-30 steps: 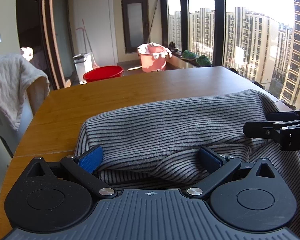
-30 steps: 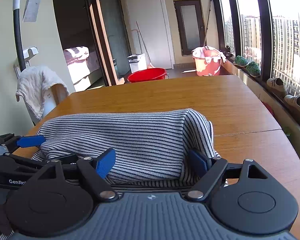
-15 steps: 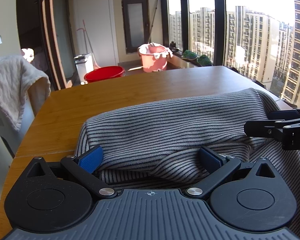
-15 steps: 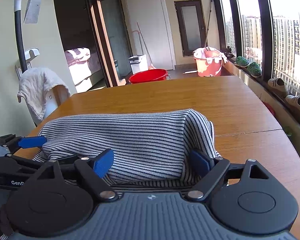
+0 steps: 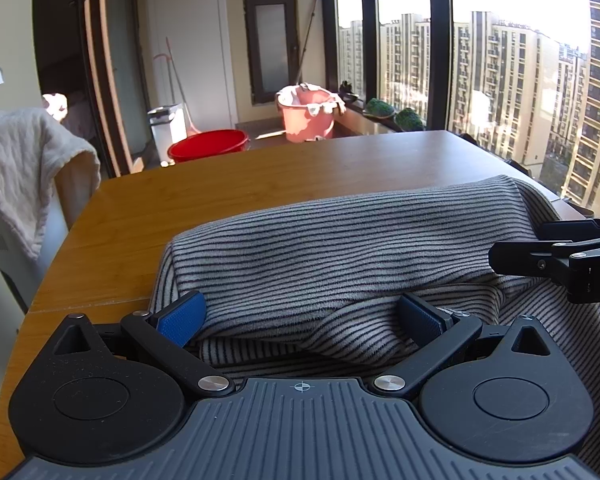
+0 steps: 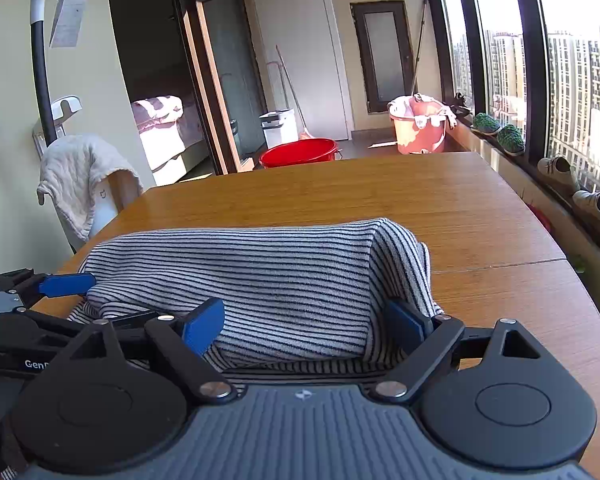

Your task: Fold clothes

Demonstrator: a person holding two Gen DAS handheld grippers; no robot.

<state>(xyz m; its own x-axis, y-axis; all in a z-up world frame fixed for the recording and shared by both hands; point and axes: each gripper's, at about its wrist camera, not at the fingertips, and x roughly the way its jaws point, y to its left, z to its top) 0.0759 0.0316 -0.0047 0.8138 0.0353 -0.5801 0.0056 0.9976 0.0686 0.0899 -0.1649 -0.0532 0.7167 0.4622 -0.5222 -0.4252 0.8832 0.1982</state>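
A striped garment (image 5: 340, 256) lay bunched and only partly folded on the wooden surface (image 6: 380, 196), while the left hand-held gripper (image 5: 300, 316) and right hand-held gripper (image 6: 308, 324) sat spread wide around its near edge, squeezing nothing.

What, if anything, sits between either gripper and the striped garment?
Nothing visible. The left gripper and right gripper both stand open with the striped garment bunched directly between their blue pads on the table.
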